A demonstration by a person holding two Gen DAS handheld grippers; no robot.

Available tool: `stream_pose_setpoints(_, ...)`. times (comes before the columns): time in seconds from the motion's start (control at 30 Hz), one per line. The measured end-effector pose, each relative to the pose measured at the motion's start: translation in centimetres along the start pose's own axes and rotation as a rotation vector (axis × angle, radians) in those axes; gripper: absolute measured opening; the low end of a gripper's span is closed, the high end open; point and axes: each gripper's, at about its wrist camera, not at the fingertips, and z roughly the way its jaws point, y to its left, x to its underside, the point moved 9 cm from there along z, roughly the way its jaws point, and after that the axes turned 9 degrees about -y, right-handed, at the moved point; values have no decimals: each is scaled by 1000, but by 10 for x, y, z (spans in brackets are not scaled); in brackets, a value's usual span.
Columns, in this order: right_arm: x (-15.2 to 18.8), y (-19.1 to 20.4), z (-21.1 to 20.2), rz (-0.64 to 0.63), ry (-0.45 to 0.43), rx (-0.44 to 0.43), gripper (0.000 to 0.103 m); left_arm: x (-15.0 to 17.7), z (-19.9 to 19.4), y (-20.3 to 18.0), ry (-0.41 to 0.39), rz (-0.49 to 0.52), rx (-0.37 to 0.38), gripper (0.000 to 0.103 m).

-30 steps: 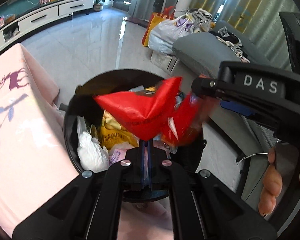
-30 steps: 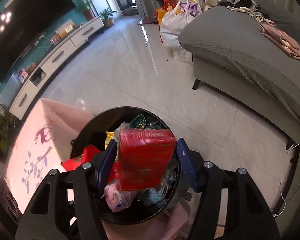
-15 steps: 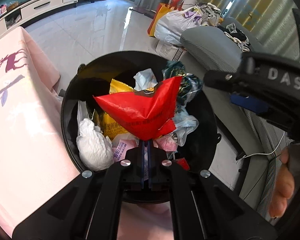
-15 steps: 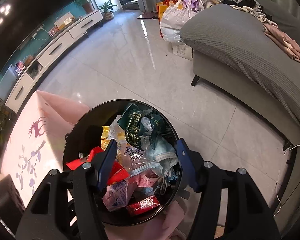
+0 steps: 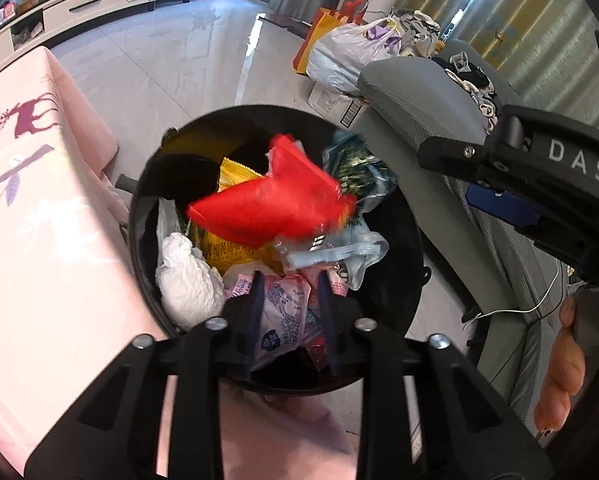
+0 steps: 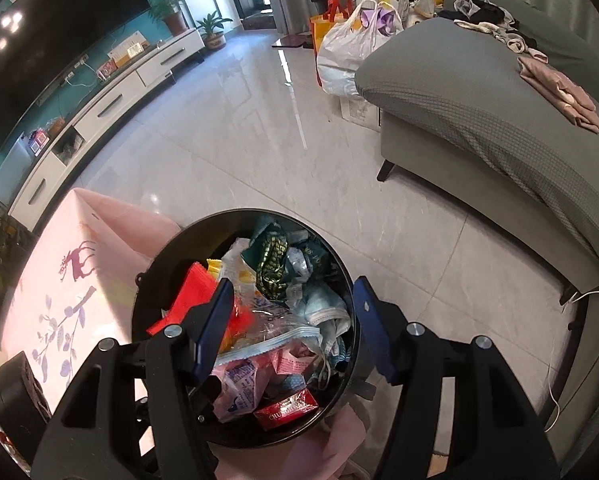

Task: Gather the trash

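A round black trash bin (image 5: pixel 139 216) stands on the floor beside a pink-covered table and is full of wrappers and tissues. My left gripper (image 5: pixel 289 284) hangs open above the bin's near side. A red wrapper (image 5: pixel 267 208), blurred, is loose in the air just over the trash. It also shows in the right wrist view (image 6: pixel 187 300), at the bin's (image 6: pixel 339 256) left side. My right gripper (image 6: pixel 293 320) is open and empty above the bin. A red packet (image 6: pixel 285 408) lies in the bin's near part. The right gripper's body (image 5: pixel 539 176) shows at the right of the left wrist view.
A pink table (image 5: pixel 27 208) with a deer print stands left of the bin. A grey sofa (image 6: pixel 479 120) with clothes stands to the right. Plastic bags (image 6: pixel 351 48) sit by the sofa's far end. A white TV cabinet (image 6: pixel 99 112) lines the far left wall.
My left gripper has opened and let go of the red wrapper, which now drops toward the bin. My right gripper dropped its red packet into the bin one second ago and stays open.
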Motion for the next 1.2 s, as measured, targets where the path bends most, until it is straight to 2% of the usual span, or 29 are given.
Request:
stream_pose_setpoints(0.1,-3,0,-5,2,-17,1,63,-5,-12,-2,-28,6,4,48)
stream_pose_setpoints(0.17,-3,0,-8,2,-21,3,64,-10,-25,-3,-59,8,1,72)
stream_pose_setpoints(0.2,-3,0,-9,1,-23,6,66,-12,-30,-5,-77,9,2,75)
stream_pose_setpoints(0.27,-6,0,-15,4,-42,9,71,-20,-47,-8,-129,10,13,90)
stream_pose_setpoints(0.37,-10,0,-25,9,-71,4,82,-27,-68,-10,-191,3,35,99)
stream_pose_setpoints(0.4,-11,0,-29,10,-81,5,87,-29,-74,-10,-206,-3,37,100)
stream_pose_setpoints(0.5,-16,-1,-42,-1,-123,20,96,-33,-91,-9,-237,-25,33,100)
stream_pose_setpoints(0.6,-21,-1,-55,-21,-164,30,100,-38,-113,-9,-280,-25,23,100)
stream_pose_setpoints(0.77,-25,-1,-77,-72,-213,31,100,-43,-150,-18,-353,-34,22,100)
stream_pose_setpoints(0.93,-29,0,-100,-108,-271,27,100,-41,-172,-28,-384,17,-45,100)
stream_pose_setpoints(1.07,-32,-3,-118,-76,-309,-2,100,-38,-177,-31,-378,23,-53,100)
stream_pose_setpoints(1.2,-33,-9,-123,-53,-323,6,100,-34,-179,-32,-374,28,-63,100)
